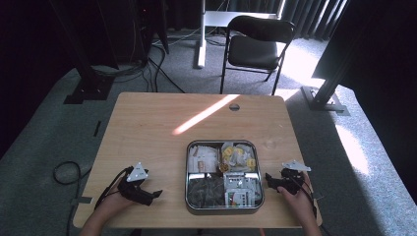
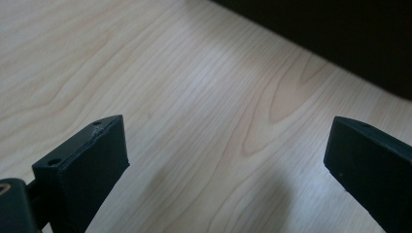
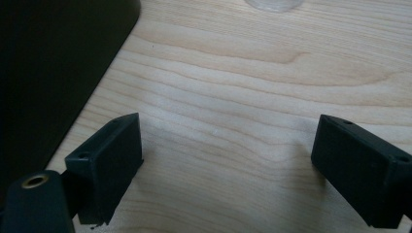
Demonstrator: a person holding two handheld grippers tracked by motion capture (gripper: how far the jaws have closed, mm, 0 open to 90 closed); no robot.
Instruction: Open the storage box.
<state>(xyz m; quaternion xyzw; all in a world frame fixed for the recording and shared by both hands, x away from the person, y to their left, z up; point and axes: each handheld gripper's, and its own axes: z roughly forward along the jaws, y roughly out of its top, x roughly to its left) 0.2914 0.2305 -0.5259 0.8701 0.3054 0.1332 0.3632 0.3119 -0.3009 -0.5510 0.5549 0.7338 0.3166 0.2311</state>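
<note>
A square metal tray (image 1: 187,177) sits at the front middle of the wooden table (image 1: 147,128). Its four compartments hold white packets, yellow and white packets, dark items, and white and green packets. My left gripper (image 1: 155,193) rests on the table left of the tray, held by a hand. In the left gripper view it (image 2: 226,141) stands open over bare wood, nothing between its jaws. My right gripper (image 1: 269,178) lies just right of the tray, also held by a hand. In the right gripper view it (image 3: 228,136) is open and empty, with the tray's dark rounded corner (image 3: 58,58) at the left.
A faint clear round disc (image 1: 270,143) (image 3: 273,4) lies on the table behind the right gripper. A cable hole (image 1: 234,106) is near the far edge. A black folding chair (image 1: 255,46) stands beyond the table. A cable loop (image 1: 66,172) lies on the floor at left.
</note>
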